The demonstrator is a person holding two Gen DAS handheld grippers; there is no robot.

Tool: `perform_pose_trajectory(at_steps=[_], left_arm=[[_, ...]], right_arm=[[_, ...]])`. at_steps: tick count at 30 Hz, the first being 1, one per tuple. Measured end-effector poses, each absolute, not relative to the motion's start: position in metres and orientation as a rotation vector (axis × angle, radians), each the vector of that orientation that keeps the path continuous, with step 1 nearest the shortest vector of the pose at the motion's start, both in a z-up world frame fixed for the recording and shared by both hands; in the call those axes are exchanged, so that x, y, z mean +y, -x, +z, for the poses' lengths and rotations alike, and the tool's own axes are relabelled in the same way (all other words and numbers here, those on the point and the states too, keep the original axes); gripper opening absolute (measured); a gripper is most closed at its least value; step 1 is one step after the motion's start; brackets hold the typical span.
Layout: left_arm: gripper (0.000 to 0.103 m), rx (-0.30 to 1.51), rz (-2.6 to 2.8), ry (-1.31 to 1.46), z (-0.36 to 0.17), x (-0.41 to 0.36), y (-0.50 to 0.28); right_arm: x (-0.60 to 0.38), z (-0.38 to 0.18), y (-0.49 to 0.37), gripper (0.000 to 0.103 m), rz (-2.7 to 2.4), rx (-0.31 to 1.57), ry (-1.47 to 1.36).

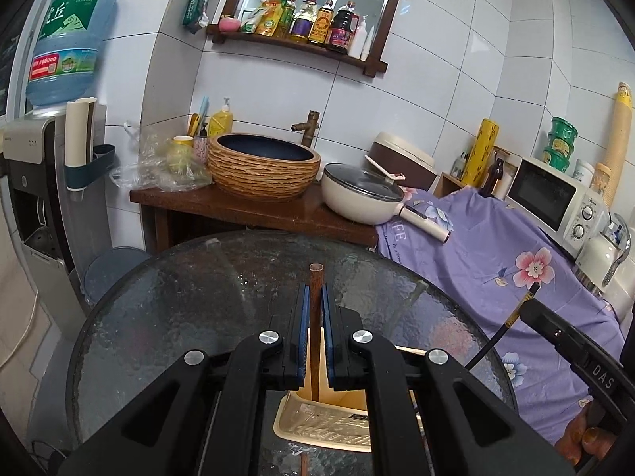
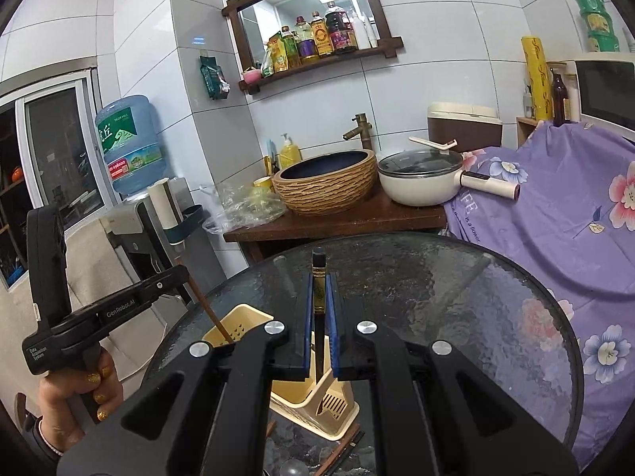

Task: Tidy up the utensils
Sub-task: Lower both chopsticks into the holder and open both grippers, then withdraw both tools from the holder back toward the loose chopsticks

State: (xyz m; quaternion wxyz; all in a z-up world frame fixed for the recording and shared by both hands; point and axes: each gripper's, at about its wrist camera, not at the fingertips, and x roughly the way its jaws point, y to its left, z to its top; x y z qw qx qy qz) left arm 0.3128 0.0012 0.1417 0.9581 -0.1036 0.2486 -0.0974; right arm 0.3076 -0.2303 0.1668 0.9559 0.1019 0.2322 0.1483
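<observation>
My left gripper (image 1: pixel 315 291) is shut on a brown wooden chopstick (image 1: pixel 316 273), held upright, its lower end down inside the cream utensil holder (image 1: pixel 317 432) on the round glass table (image 1: pixel 178 317). My right gripper (image 2: pixel 319 277) is shut on a black chopstick with a gold band (image 2: pixel 318 261), whose lower end also reaches into the utensil holder (image 2: pixel 313 400). In the right wrist view the left gripper (image 2: pixel 184 273) shows at the left, with the brown chopstick (image 2: pixel 214 313) slanting into the holder's far compartment. In the left wrist view the right gripper (image 1: pixel 526 307) shows at the right.
More chopsticks (image 2: pixel 341 452) lie on the glass in front of the holder. Behind the table stand a wooden counter (image 1: pixel 258 210) with a basin (image 1: pixel 264 168) and a lidded pan (image 1: pixel 361 194). A purple floral cloth (image 1: pixel 496 246) lies to the right. A water dispenser (image 1: pixel 31 182) stands to the left.
</observation>
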Motion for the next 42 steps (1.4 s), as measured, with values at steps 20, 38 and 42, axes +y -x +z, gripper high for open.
perform_pose_trajectory(at_steps=[20, 38, 42], left_arm=[[0.077, 0.579, -0.161, 0.125, 0.094, 0.019, -0.277], [0.063, 0.862, -0.069, -0.031, -0.024, 0.025, -0.265], [0.058, 0.885, -0.07, -0.048, -0.03, 0.021, -0.269]], right_arm=[[-0.246, 0.092, -0.275, 0.061, 0.199, 0.657, -0.133], [-0.226, -0.026, -0.268, 0.05, 0.121, 0.952, -0.02], [-0.223, -0.031, -0.272, 0.04, 0.114, 0.975, -0.021]])
